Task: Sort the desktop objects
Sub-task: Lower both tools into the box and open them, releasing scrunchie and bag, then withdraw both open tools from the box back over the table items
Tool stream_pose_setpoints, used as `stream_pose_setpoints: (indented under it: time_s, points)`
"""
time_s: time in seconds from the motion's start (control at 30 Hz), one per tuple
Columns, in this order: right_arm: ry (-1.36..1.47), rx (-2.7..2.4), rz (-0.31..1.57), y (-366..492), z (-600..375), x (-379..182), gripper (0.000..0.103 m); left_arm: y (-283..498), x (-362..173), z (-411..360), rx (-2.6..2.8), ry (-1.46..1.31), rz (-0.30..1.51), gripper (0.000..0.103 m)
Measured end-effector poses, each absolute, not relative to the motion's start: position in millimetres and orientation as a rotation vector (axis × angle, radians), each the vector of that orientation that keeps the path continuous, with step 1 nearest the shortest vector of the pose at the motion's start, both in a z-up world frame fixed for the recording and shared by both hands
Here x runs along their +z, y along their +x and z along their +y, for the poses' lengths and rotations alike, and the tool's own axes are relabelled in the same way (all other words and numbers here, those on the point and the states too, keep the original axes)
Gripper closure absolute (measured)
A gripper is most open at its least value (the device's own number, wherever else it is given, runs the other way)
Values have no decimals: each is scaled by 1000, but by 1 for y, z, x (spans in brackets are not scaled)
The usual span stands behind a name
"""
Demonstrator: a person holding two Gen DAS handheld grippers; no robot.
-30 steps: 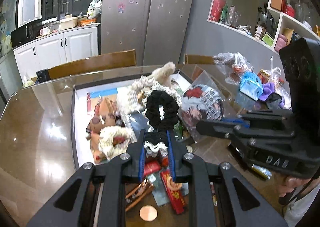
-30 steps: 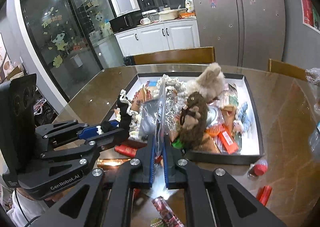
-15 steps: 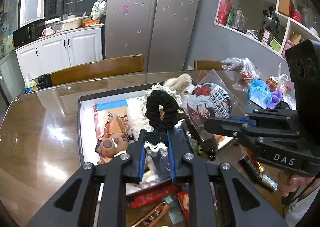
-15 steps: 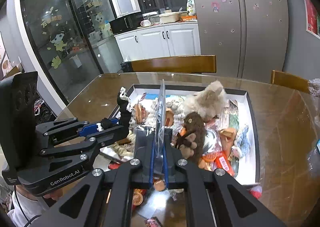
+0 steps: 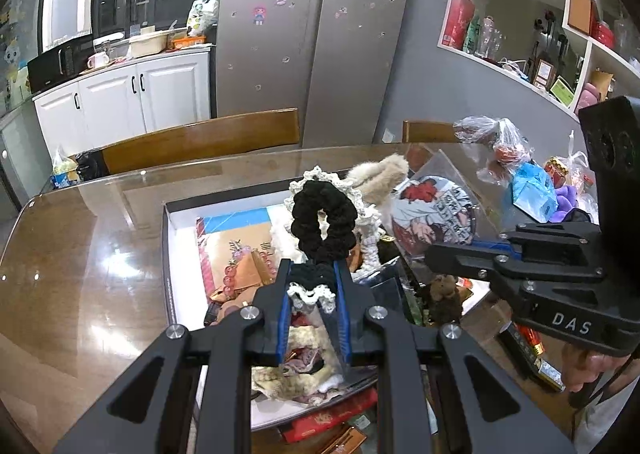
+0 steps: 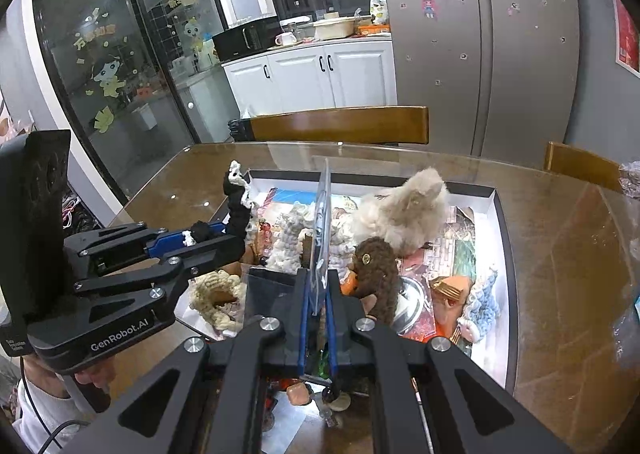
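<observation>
The left hand-held gripper [image 5: 312, 288] is clamped on the lower end of a black scrunchie [image 5: 323, 223], whose loop stands upright, long axis pointing away along the fingers, above the white tray [image 5: 170, 254]. The right hand-held gripper [image 6: 316, 290] pinches a clear packet [image 6: 323, 221] edge-on, standing vertical over the same tray on the tabletop [image 6: 560, 238].

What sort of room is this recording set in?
Most likely a home kitchen-dining area: a steel fridge with magnets, white cabinets carrying a microwave, and a glass-topped dining table with wooden chairs.
</observation>
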State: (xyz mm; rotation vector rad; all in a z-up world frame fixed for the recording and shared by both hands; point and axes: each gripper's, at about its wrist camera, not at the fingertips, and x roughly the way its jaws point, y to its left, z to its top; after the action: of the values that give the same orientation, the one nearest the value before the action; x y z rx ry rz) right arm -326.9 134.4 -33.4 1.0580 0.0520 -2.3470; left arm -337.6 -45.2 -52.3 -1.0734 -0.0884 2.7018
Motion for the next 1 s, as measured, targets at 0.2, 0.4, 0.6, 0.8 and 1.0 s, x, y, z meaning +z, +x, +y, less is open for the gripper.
stream_pose_setpoints:
  time_s: [0.2, 0.4, 0.6, 0.8, 1.0]
  points:
    - [1067, -2374, 53, -327, 138, -30, 83, -332, -48, -48, 2778, -1033, -71, 35]
    - [985, -2468, 110, -316, 141, -11, 35, -321, -34, -46, 2866, -954, -31, 6]
    - [993, -2490, 102, -316, 144, -7, 32, -321, -31, -47, 2869, -970, -32, 6]
    - [1013, -2486, 95, -317, 144, -7, 32, -322, -33, -52, 2867, -985, -58, 6]
    - [1026, -2489, 95, -318, 143, -7, 32, -323, -32, -53, 2866, -999, -75, 6]
